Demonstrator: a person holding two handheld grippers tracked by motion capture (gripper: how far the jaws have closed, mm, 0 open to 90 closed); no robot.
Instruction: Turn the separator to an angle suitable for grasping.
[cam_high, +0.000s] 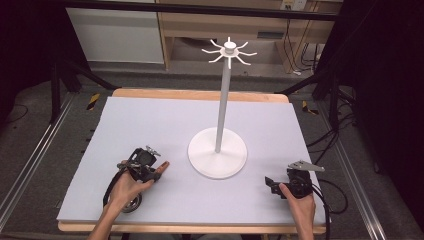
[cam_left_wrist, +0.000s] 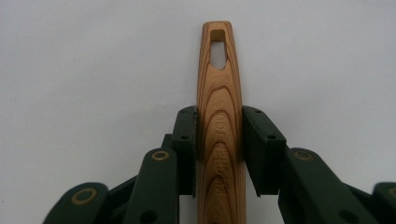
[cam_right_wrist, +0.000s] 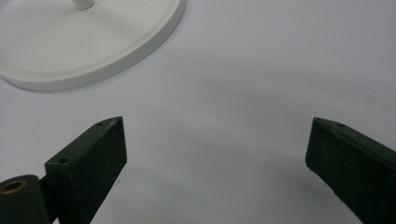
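A wooden utensil handle (cam_left_wrist: 219, 88) with a slot near its tip lies on the pale mat, and my left gripper (cam_left_wrist: 218, 116) is shut on it, both pads pressing its sides. In the high view the left gripper (cam_high: 151, 171) sits low at the mat's front left, with the handle's tip (cam_high: 163, 166) poking out toward the stand. A white stand (cam_high: 217, 152) with a round base, a tall pole and a ring of hooks (cam_high: 229, 50) rises mid-table. My right gripper (cam_right_wrist: 217, 126) rests open over bare mat; the high view shows the right gripper (cam_high: 272, 184) at the front right.
The pale mat (cam_high: 165, 120) covers a wooden table (cam_high: 200, 94). A dark round shape (cam_high: 132, 202) lies under the left wrist; what it is I cannot tell. The stand's base edge (cam_right_wrist: 93, 56) lies just beyond the right gripper. Black frame legs and cables flank the table.
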